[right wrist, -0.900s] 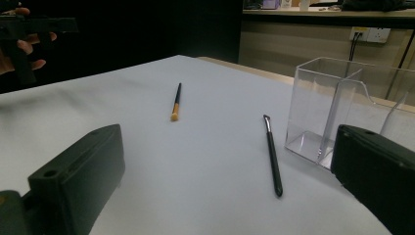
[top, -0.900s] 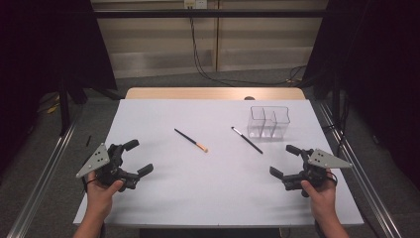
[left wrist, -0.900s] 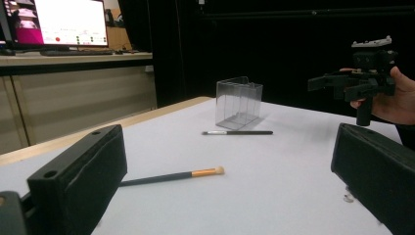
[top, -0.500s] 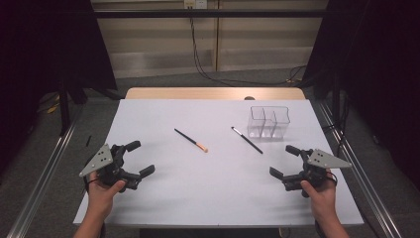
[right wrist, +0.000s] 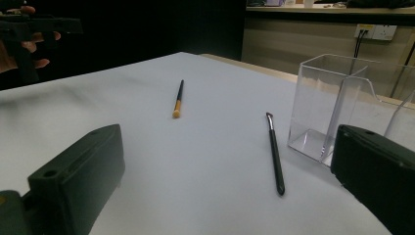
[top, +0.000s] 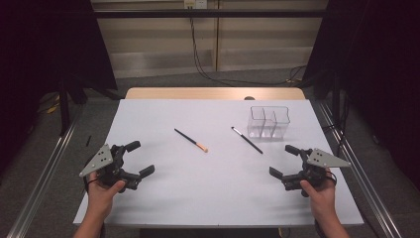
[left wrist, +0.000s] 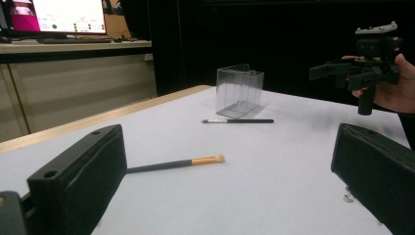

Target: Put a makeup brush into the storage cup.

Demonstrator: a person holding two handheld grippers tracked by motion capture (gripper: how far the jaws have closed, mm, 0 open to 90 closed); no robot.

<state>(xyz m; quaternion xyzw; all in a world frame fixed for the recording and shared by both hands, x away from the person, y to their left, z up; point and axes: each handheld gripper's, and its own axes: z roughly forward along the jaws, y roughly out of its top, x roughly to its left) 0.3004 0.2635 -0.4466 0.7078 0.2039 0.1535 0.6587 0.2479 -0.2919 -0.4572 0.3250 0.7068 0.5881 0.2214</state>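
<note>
While the clear organizer (top: pixel 268 121) stands empty on the table (top: pixel 218 193), both brushes lie apart from the spread grippers: orange-tipped brush (top: pixel 190 140) toward the left gripper (top: pixel 136 158), black brush (top: pixel 246 140) toward the right gripper (top: pixel 282 161).

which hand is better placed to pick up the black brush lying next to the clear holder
Right, probably. The right hand-held gripper sits open nearest the black brush, which lies beside the clear holder. The left hand-held gripper, also open, is across the table and closer to the orange-tipped brush.
</note>
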